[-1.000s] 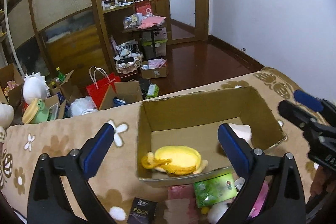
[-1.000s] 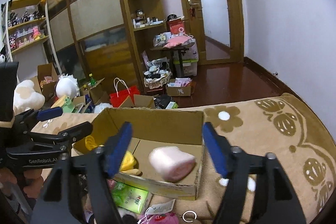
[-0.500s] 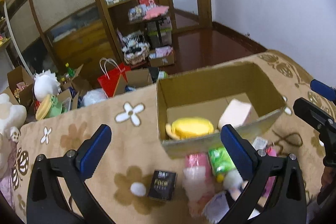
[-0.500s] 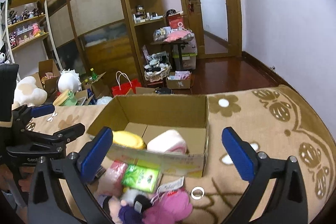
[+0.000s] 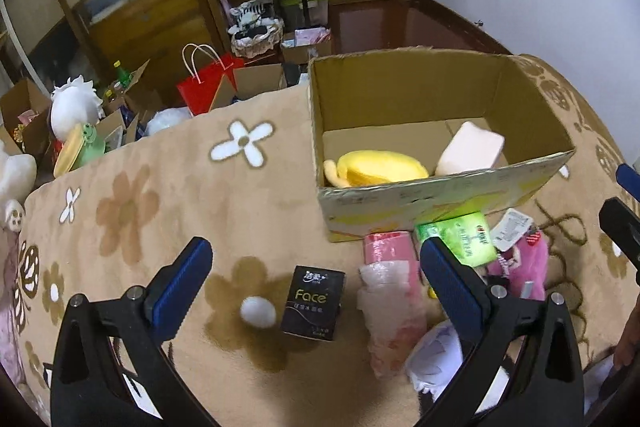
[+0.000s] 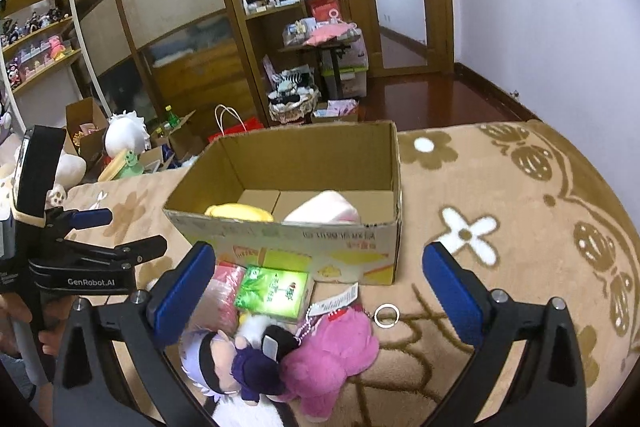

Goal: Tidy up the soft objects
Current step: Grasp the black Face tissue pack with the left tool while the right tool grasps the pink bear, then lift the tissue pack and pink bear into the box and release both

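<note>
An open cardboard box [image 5: 440, 195] [image 6: 304, 247] stands on the flowered beige blanket and holds a yellow plush [image 5: 380, 169] [image 6: 240, 213] and a pale pink soft block [image 5: 470, 149] [image 6: 324, 213]. In front of the box lie a green tissue pack [image 5: 460, 239] [image 6: 274, 291], a pink wrapped pack [image 5: 390, 291], a black "Face" tissue pack [image 5: 314, 303], a white pompom [image 5: 258, 311], a pink plush [image 6: 334, 359] and a small doll in purple [image 6: 236, 359]. My left gripper [image 5: 316, 291] is open and empty above the black pack. My right gripper [image 6: 320, 291] is open and empty above the plush pile.
The blanket [image 5: 160, 207] ends at a far edge, beyond which the floor holds cardboard boxes, a red paper bag [image 5: 208, 85], a white plush [image 5: 74, 105] and a frog toy [image 5: 82, 143]. Wooden cabinets and shelves [image 6: 256, 7] line the back wall. A metal ring [image 6: 386, 315] lies by the pink plush.
Both grippers have pulled back from the box and tilted down, empty and open. The loose items in front of the box have come into fuller view.
</note>
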### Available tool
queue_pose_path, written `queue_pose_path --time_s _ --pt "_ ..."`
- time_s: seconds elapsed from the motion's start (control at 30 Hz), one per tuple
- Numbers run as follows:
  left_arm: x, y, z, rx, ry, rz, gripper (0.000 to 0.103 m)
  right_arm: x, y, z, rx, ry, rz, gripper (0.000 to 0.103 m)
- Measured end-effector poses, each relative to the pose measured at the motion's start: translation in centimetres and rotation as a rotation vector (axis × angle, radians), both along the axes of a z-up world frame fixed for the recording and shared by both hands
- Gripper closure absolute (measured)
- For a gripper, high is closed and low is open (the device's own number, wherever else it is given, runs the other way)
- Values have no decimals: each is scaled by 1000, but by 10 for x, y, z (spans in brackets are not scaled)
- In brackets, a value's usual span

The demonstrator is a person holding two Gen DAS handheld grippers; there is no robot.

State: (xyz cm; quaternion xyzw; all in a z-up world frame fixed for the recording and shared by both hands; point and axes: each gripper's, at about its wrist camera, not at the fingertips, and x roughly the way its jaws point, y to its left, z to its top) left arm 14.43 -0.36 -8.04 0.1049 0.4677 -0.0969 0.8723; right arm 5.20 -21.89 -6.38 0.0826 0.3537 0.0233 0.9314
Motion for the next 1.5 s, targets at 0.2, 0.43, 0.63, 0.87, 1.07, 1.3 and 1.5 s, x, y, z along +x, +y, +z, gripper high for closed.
queue_pose_path --time_s 0.2,0.43,0.63,0.87,1.07,1.3,1.5 --pt "8 1 -22 19 58 7 0 11 -1 -25 16 65 -8 0" --pt "18 2 -48 48 121 23 0 20 0 -46 29 125 5 0" --pt "26 8 -68 56 190 45 0 25 1 -63 17 171 3 0" --pt "32 17 -82 47 234 88 1 28 2 -72 4 206 -11 0" --pt "33 17 -93 57 284 81 3 32 1 -83 16 256 -12 9" --pt "34 21 -105 56 347 96 23 35 -4 -102 57 345 -17 29" --pt "30 17 -106 22 372 67 52 34 -6 -110 71 378 -19 52"
